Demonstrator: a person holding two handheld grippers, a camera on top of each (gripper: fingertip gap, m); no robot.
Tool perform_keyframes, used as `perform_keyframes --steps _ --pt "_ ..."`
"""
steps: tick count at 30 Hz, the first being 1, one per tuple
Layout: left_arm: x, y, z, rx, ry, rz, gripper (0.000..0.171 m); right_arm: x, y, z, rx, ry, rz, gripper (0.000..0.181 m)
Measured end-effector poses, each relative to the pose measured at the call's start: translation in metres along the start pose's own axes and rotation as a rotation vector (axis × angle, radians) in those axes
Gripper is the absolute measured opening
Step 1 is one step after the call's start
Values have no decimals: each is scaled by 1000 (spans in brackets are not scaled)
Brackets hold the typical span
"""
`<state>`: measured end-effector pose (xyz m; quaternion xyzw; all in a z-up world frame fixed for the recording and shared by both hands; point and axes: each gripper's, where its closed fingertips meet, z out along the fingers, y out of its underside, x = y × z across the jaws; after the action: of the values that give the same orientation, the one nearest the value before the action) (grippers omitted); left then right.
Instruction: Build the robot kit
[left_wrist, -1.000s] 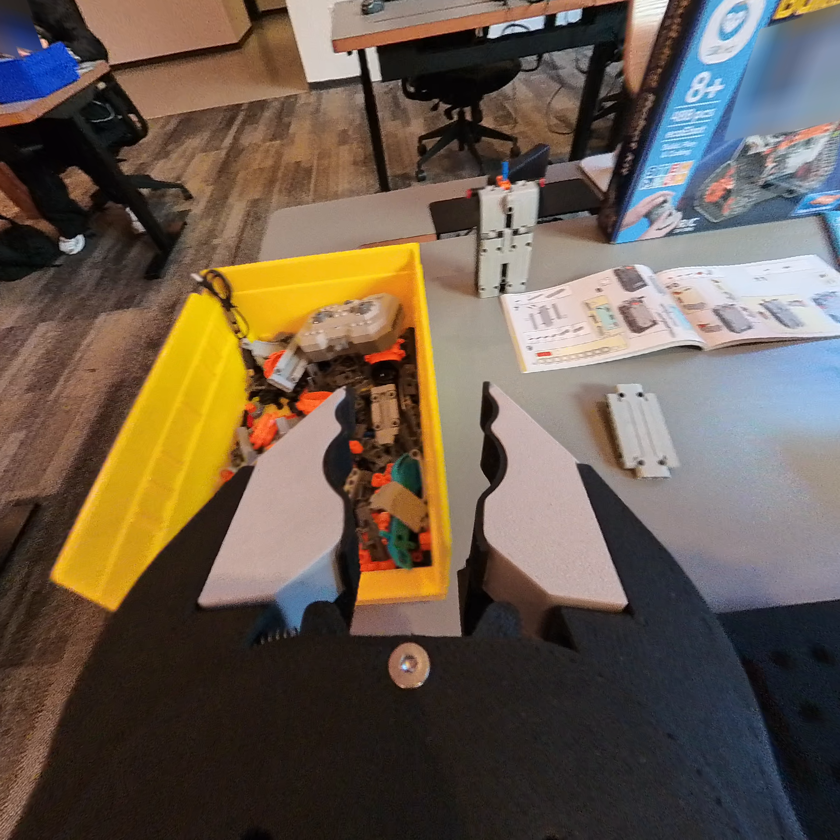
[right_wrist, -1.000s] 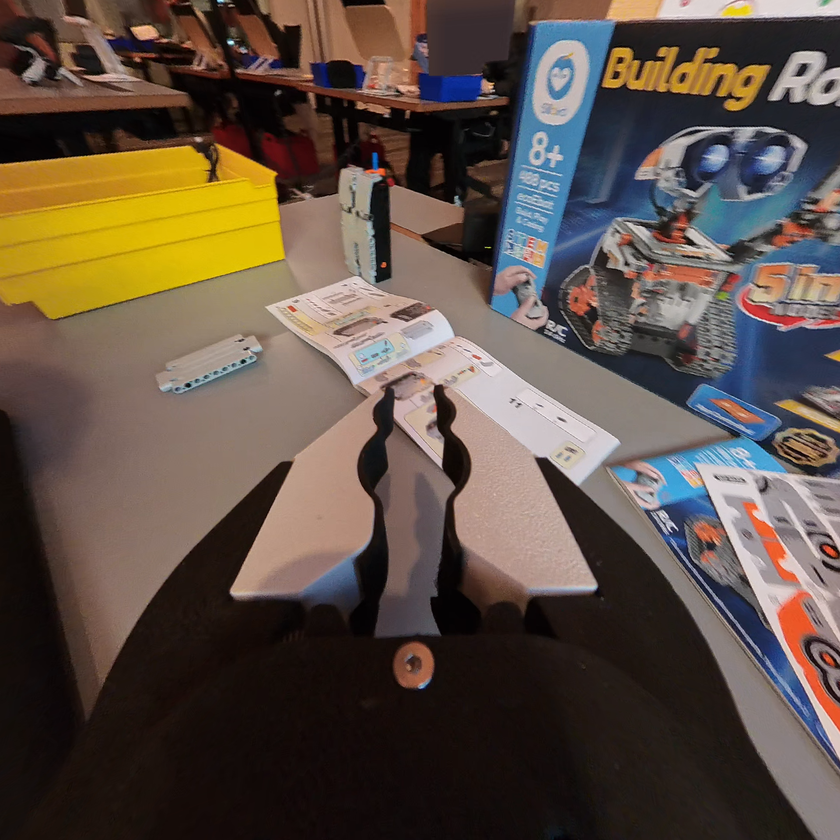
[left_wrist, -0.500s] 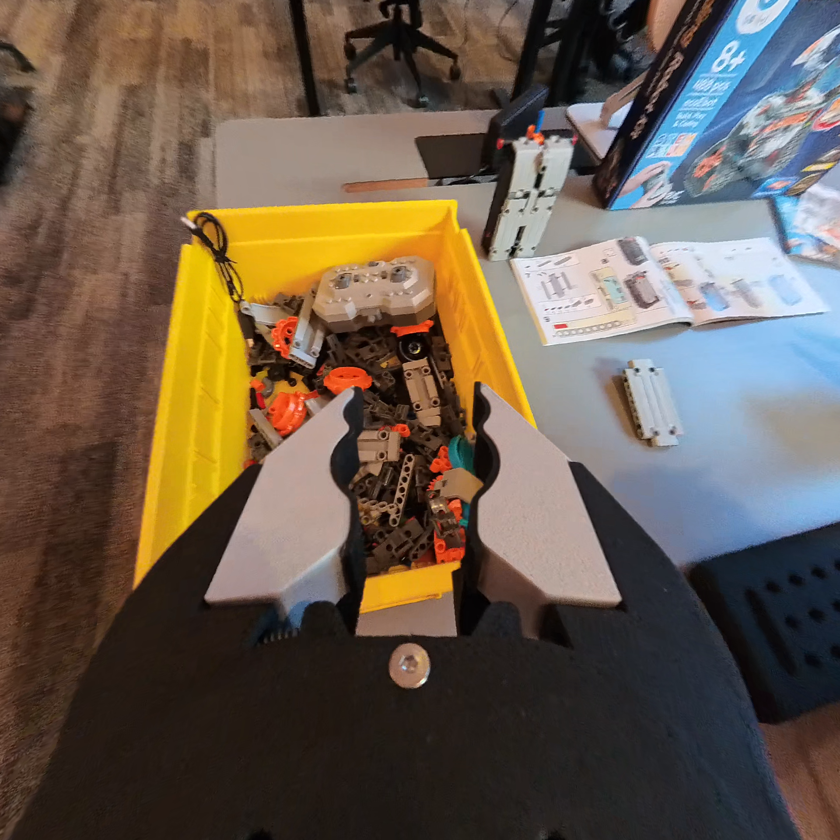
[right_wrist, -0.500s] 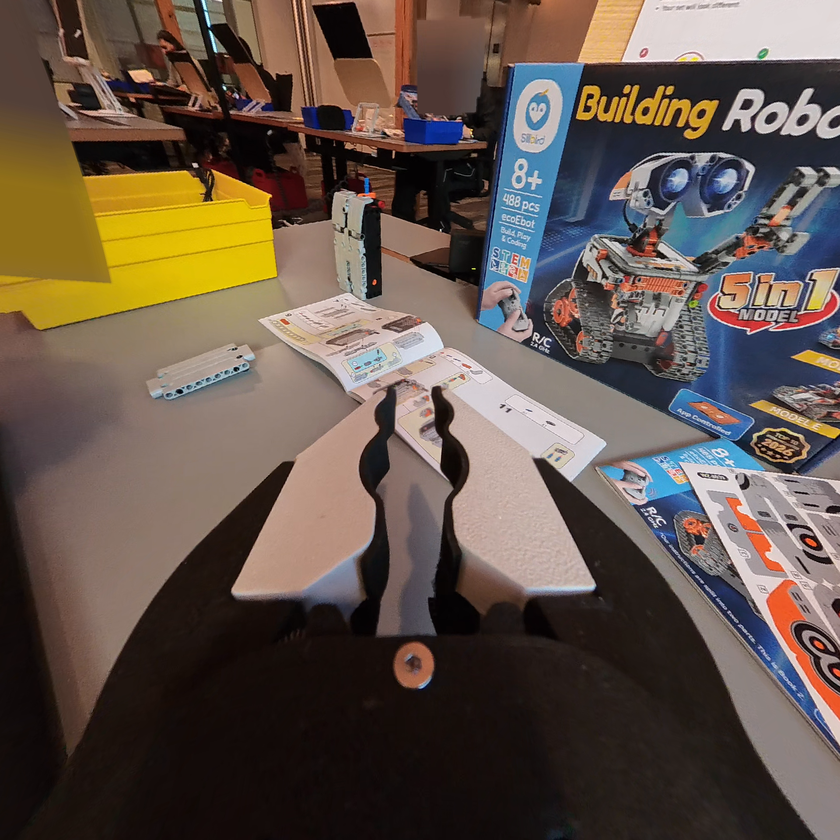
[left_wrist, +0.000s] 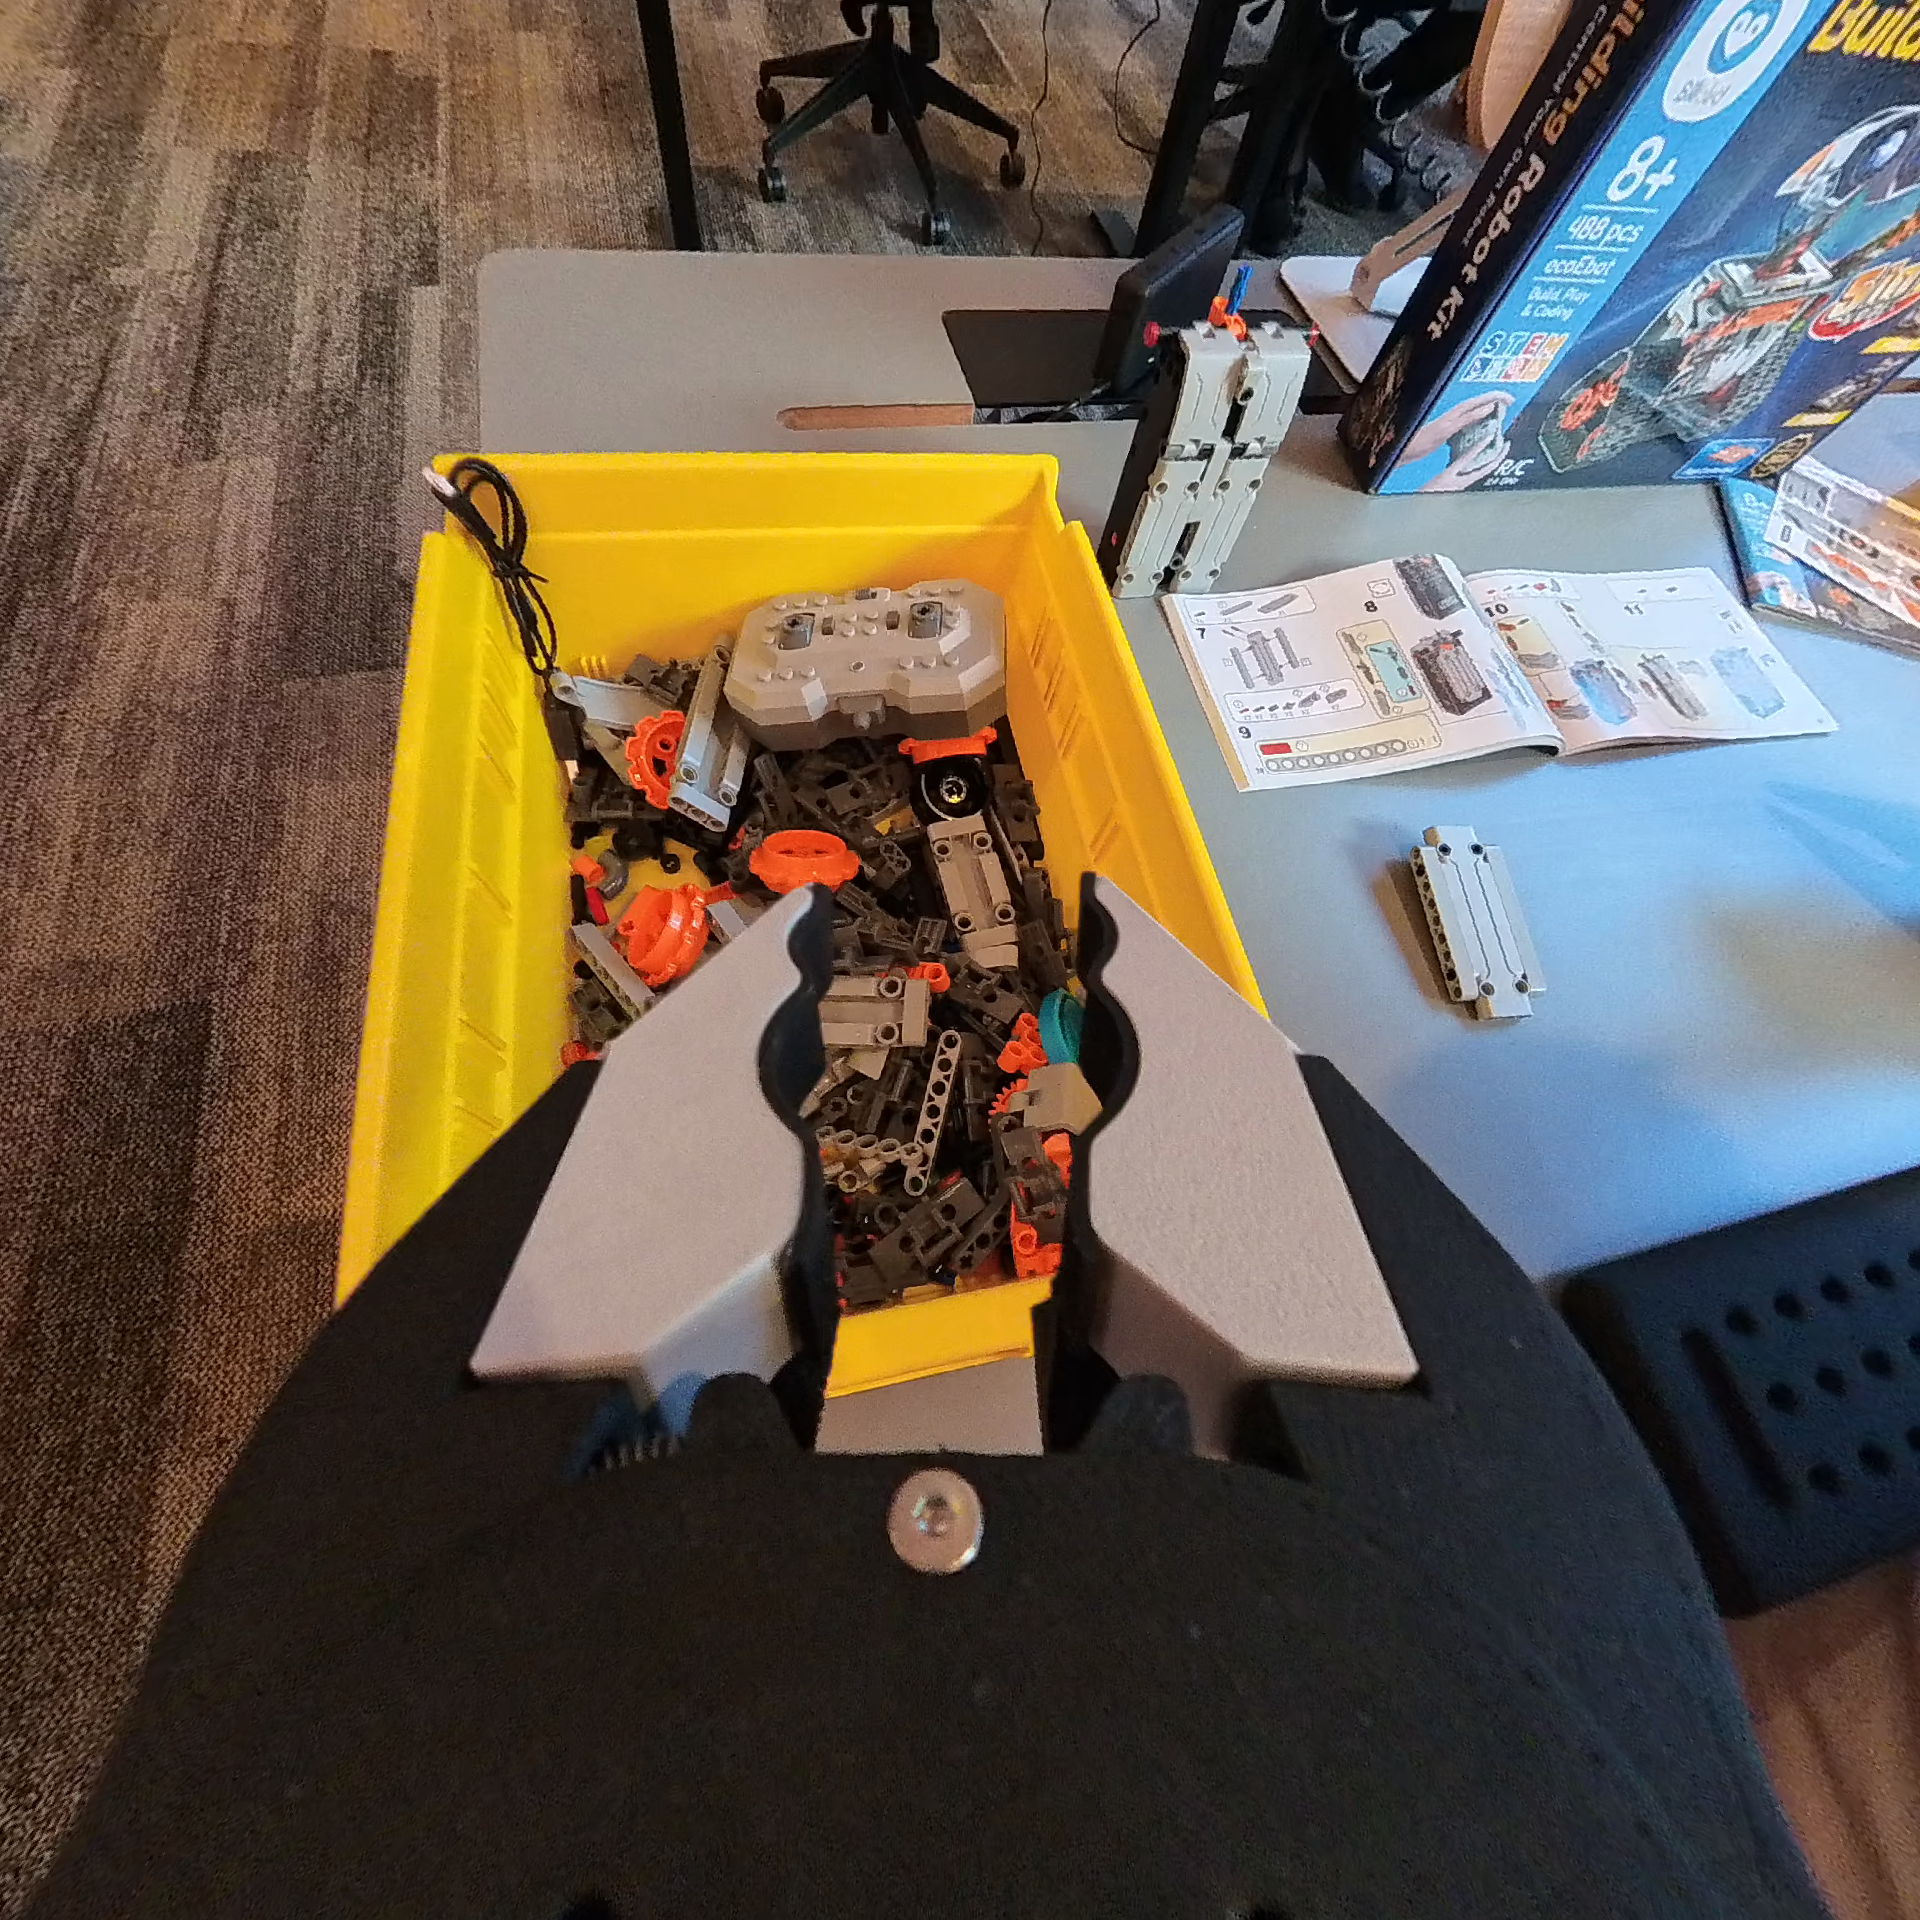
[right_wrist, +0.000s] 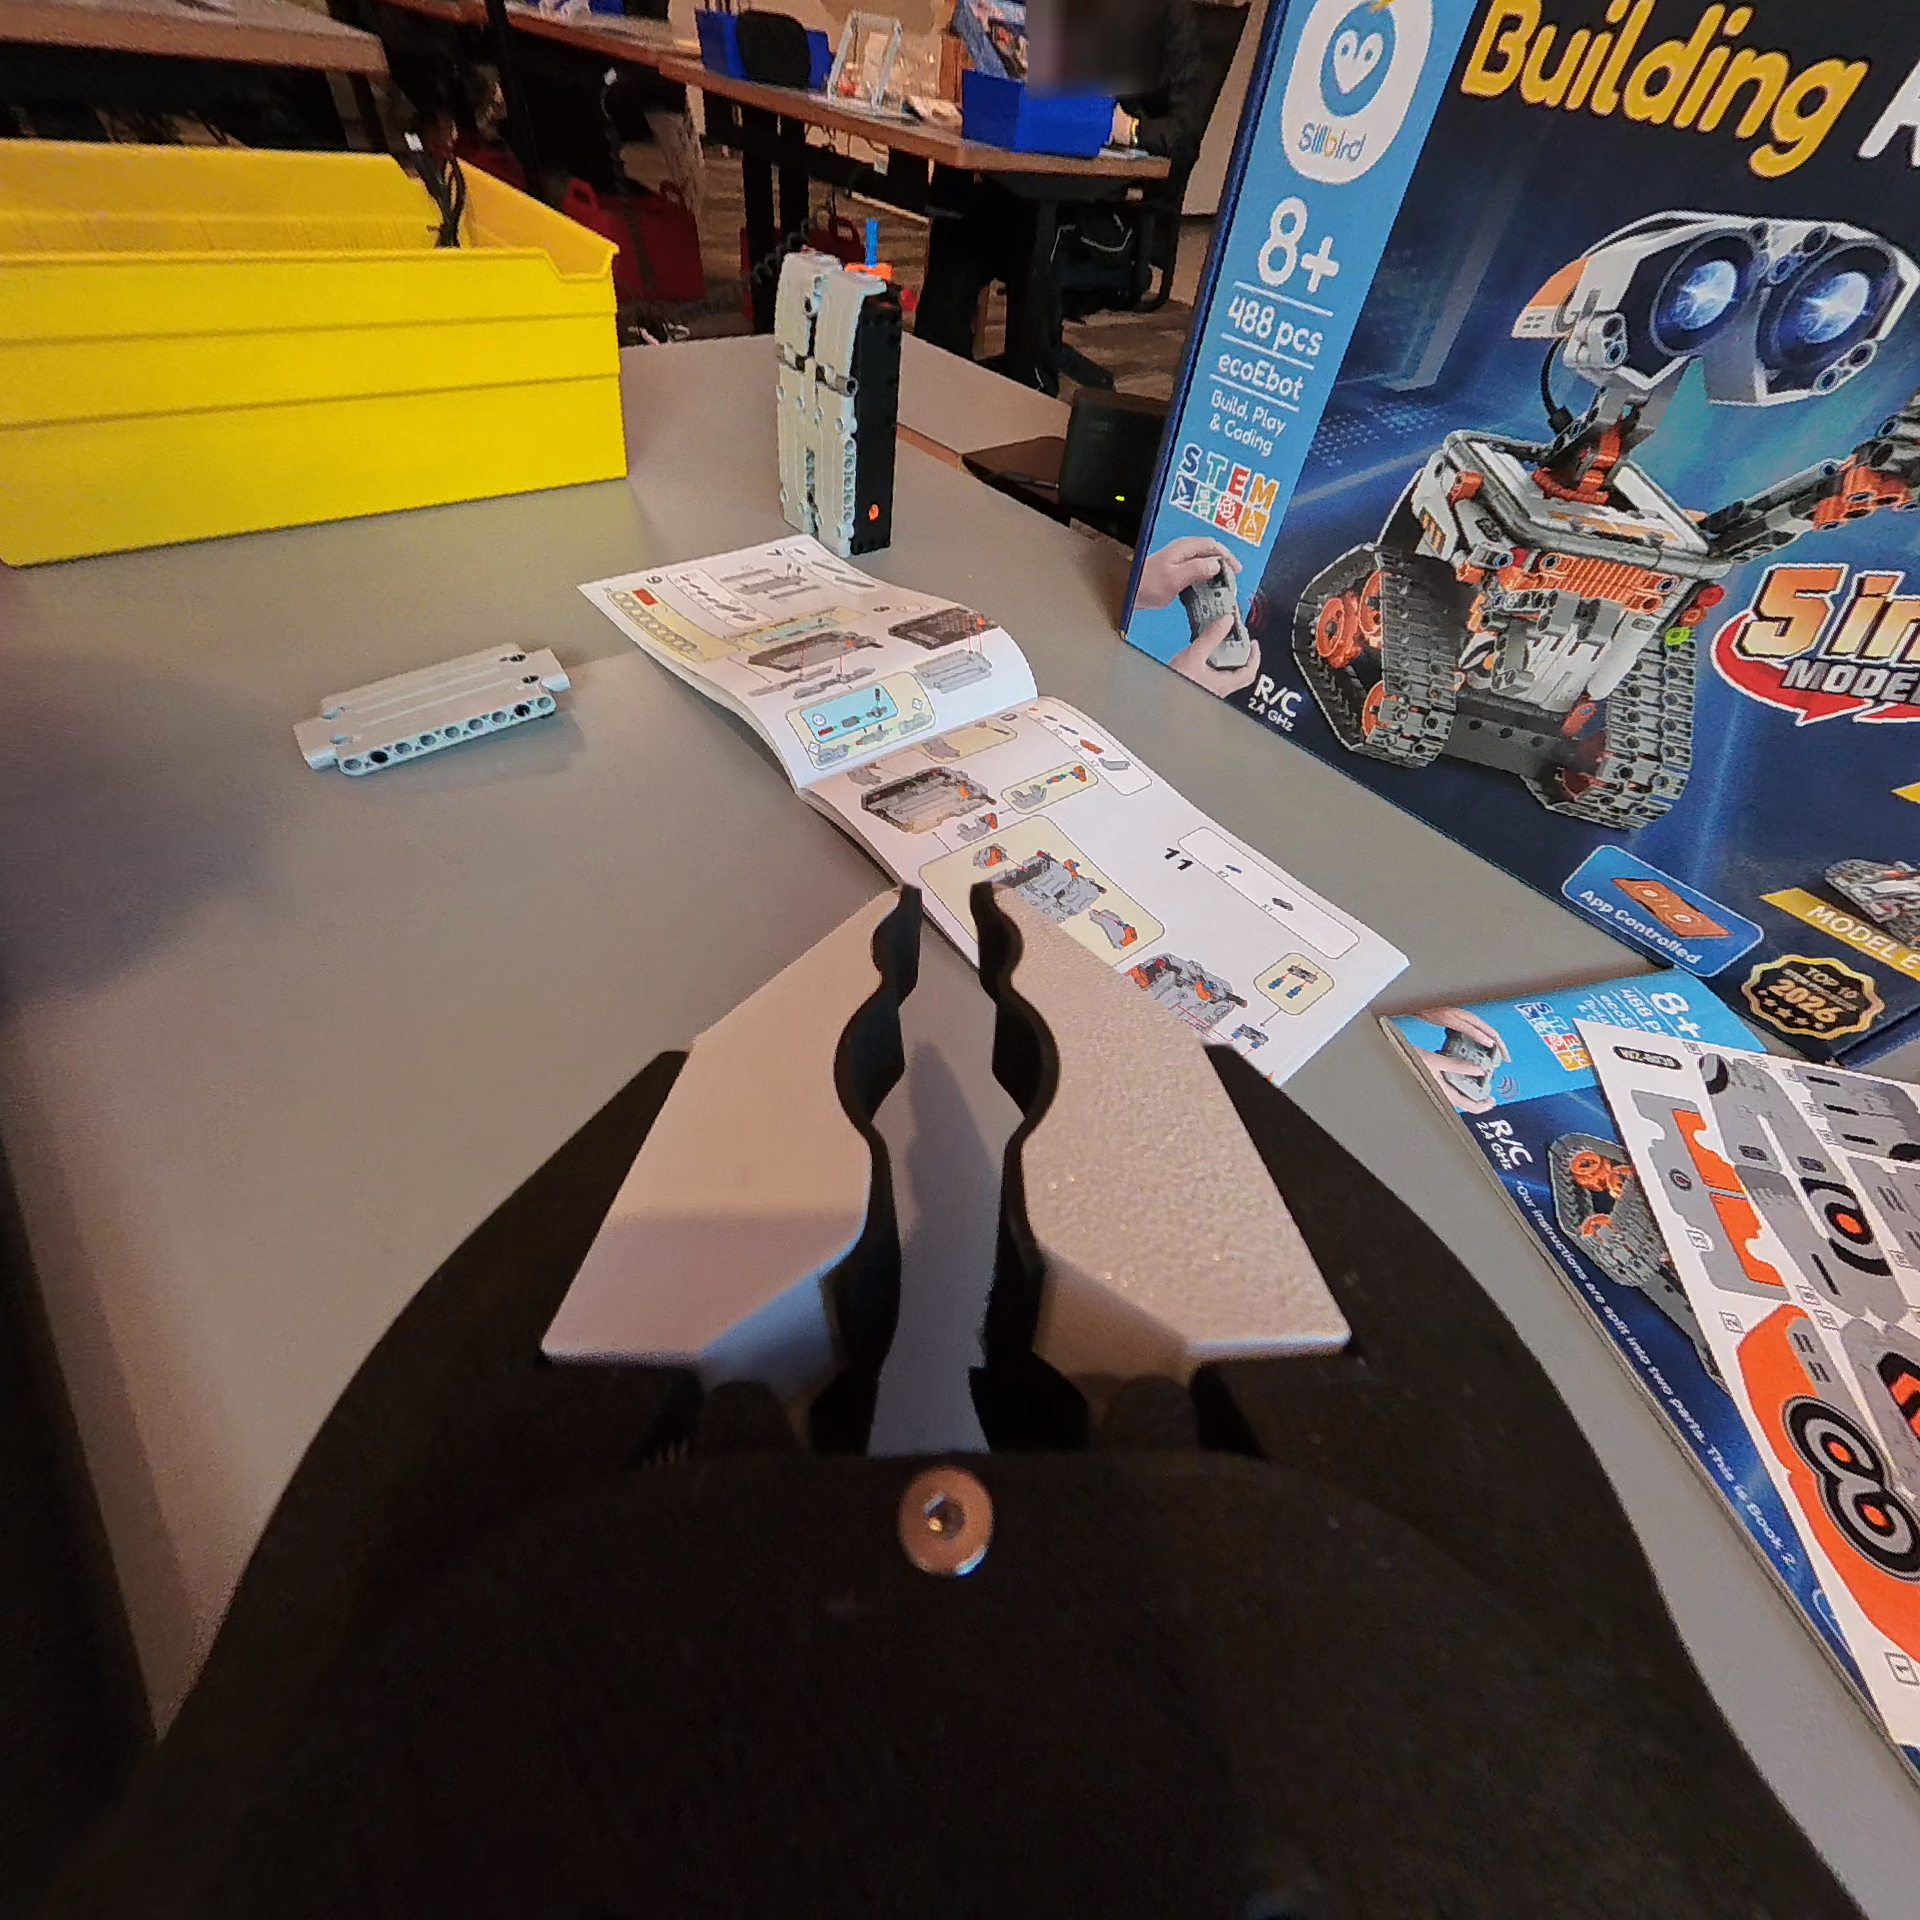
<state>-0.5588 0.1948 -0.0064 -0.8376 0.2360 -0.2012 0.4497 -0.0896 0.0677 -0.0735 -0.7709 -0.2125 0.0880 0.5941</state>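
Observation:
A yellow bin (left_wrist: 457, 997) on the grey table holds several grey, black and orange building parts and a grey controller (left_wrist: 868, 660). My left gripper (left_wrist: 951, 904) is open and empty, hovering above the near half of the bin. A flat grey panel piece (left_wrist: 1473, 923) lies on the table right of the bin; it also shows in the right wrist view (right_wrist: 431, 709). My right gripper (right_wrist: 943, 902) is nearly shut with a narrow gap and holds nothing, low over the table beside the open instruction booklet (right_wrist: 997, 769). The bin's side (right_wrist: 301, 416) shows at left there.
A grey and black upright assembly (left_wrist: 1195, 457) stands behind the booklet (left_wrist: 1496, 665). A large blue kit box (right_wrist: 1558, 468) stands at the right. More booklets and a sticker sheet (right_wrist: 1766, 1299) lie near the right edge. A black perforated pad (left_wrist: 1766, 1382) sits beyond the table's front edge. The tips of one gripper are about 50 centimeters away from the tips of the other. Left tips and right tips are each some 25 centimeters from the flat grey panel piece (left_wrist: 1473, 923). Look for it in the right wrist view (right_wrist: 429, 696) too.
My left gripper moved left and over the bin, now looking down into it. My right gripper narrowed its gap a little and stayed low by the booklet.

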Motion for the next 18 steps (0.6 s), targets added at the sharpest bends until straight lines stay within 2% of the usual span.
perform_keyframes --steps 18 --pt "7 -3 -4 9 -16 28 43 -2 13 4 -78 0 -51 9"
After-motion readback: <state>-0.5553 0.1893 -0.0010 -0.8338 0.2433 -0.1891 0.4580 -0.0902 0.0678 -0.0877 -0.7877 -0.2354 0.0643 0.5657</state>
